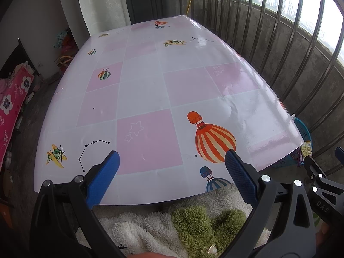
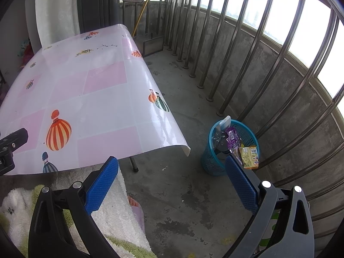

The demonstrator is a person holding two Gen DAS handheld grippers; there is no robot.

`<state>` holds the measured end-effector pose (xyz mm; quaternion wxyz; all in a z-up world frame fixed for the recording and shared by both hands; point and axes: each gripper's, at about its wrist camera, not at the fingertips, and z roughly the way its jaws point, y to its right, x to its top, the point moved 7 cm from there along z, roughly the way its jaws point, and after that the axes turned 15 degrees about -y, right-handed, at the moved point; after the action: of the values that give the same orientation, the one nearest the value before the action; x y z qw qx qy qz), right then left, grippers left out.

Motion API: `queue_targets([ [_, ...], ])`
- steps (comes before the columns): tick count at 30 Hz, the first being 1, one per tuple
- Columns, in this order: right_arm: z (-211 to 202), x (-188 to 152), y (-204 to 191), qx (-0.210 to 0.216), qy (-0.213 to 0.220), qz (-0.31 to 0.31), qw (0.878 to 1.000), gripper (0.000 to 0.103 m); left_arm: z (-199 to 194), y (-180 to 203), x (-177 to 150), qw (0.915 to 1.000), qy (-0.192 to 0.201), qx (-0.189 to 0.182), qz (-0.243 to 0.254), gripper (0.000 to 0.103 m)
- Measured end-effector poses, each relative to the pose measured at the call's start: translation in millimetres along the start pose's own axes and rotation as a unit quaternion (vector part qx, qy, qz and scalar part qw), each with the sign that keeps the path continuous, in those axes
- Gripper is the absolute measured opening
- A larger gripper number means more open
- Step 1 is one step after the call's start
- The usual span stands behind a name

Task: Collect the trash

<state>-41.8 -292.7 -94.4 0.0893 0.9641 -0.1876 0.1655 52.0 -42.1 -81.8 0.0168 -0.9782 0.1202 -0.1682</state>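
A blue mesh trash basket [image 2: 215, 163] stands on the concrete floor to the right of the table, holding several wrappers: a purple one [image 2: 232, 136], a yellow packet [image 2: 249, 154] and a pale bottle-like piece [image 2: 225, 122]. My right gripper [image 2: 172, 161] is open above the floor just left of the basket, with nothing between its blue pads. My left gripper [image 1: 172, 157] is open over the near edge of the table [image 1: 150, 81], also empty. The basket's rim [image 1: 302, 126] peeks past the table's right corner in the left wrist view. No trash shows on the tabletop.
The table wears a glossy pink and white cloth with balloon prints. Metal railing bars [image 2: 268, 49] and a concrete wall curve behind the basket. A person's fluffy white and green garment [image 1: 172, 223] sits at the near edge. A table leg [image 2: 133, 164] stands near the corner.
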Motion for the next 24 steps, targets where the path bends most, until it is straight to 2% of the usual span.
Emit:
queue_targets([
  [24,-4.1,2.1,-4.8,0.002,0.002,0.002,1.0,0.097,1.4,-2.7,-3.7,1.0,-0.001,-0.001,-0.003,0.094],
])
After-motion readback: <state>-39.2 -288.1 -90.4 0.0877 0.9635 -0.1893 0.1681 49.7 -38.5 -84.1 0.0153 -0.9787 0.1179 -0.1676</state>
